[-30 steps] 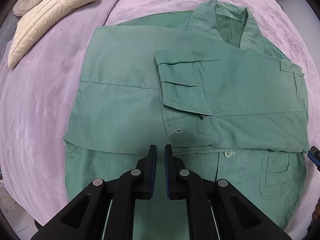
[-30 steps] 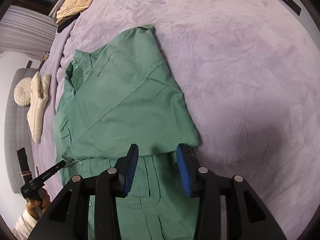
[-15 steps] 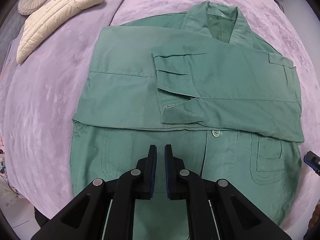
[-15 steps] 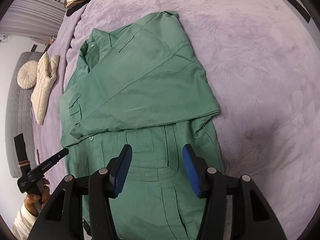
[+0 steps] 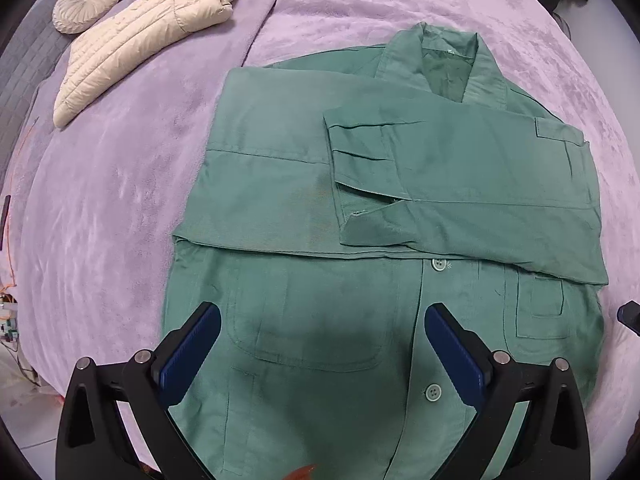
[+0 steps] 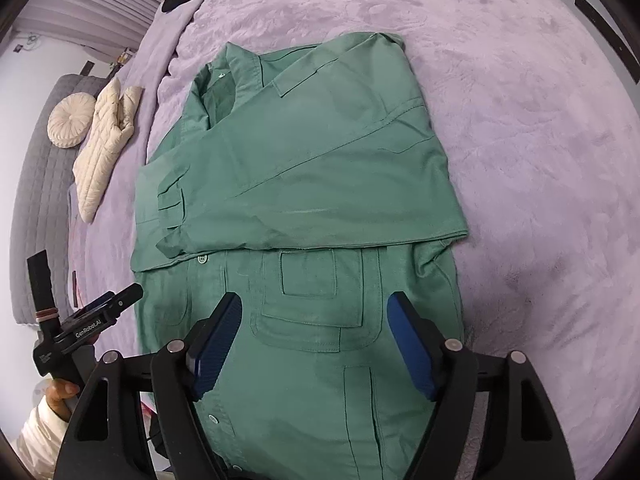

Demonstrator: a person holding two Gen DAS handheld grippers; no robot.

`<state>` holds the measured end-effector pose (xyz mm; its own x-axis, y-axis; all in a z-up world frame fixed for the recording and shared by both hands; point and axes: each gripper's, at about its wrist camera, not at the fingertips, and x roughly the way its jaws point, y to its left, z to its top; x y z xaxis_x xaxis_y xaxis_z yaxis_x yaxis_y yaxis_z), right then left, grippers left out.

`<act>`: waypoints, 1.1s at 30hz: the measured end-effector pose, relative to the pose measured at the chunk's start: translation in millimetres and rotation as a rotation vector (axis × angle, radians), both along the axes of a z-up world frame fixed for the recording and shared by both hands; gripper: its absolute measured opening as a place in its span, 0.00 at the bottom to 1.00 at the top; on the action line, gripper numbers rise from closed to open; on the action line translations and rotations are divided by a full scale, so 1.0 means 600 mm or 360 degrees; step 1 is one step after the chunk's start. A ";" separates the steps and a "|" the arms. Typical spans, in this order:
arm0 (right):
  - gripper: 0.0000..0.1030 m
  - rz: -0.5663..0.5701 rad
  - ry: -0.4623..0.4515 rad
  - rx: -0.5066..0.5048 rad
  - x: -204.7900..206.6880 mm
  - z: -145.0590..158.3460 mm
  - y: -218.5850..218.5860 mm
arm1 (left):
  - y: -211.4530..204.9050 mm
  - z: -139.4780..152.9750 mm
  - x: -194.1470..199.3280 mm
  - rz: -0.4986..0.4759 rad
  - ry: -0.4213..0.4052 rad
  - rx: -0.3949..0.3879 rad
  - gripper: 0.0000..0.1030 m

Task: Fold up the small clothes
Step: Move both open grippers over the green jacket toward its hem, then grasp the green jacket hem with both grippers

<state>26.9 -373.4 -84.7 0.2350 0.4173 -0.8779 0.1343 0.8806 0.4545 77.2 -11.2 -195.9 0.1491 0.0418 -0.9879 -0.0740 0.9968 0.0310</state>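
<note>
Nearest, the left gripper [image 5: 322, 354] hangs over the lower front of the green jacket [image 5: 304, 320], its blue pads spread wide with nothing between them; half a second ago those pads were almost pressed together. The right gripper [image 6: 314, 344] is also spread and empty, over the chest pocket [image 6: 308, 274] side of the hem, and its gap has widened a little since then.

The one green jacket lies flat, front up, on the purple blanket [image 5: 120, 208], its hem toward the near edge of the bed and its collar [image 5: 448, 64] toward the far side. Both sleeves are folded across the chest, the upper one ending in a cuff [image 5: 360, 168] at mid-chest. Two buttons show on the placket in the left wrist view.

Beyond it, toward the far left corner, lie one cream quilted jacket [image 5: 132, 36] and one round cream cushion [image 5: 86, 4].
</note>
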 end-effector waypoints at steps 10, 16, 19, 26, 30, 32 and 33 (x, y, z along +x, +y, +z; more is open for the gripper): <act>1.00 -0.0006 -0.0006 0.0180 -0.004 -0.014 0.003 | 0.024 0.019 -0.039 0.0082 0.0078 0.0023 0.99; 1.00 0.0073 0.0017 0.0223 -0.015 -0.019 0.024 | 0.028 0.031 -0.083 0.0136 0.0078 0.0002 0.99; 1.00 0.0025 -0.0033 0.0257 -0.024 -0.011 0.023 | 0.034 0.034 -0.096 0.0142 0.0073 0.0000 0.99; 1.00 -0.0004 -0.0008 0.0294 -0.060 -0.018 0.040 | 0.051 0.028 -0.131 0.0086 0.0052 -0.0028 0.99; 1.00 -0.0061 0.0070 0.0298 -0.106 -0.038 0.054 | 0.073 0.004 -0.169 0.0064 0.0076 -0.0063 0.99; 1.00 -0.0075 0.0097 0.0278 -0.135 -0.048 0.062 | 0.090 -0.010 -0.193 0.0075 0.0094 -0.0067 0.99; 1.00 -0.0079 0.0107 0.0253 -0.150 -0.053 0.066 | 0.100 -0.016 -0.206 0.0088 0.0106 -0.0070 0.99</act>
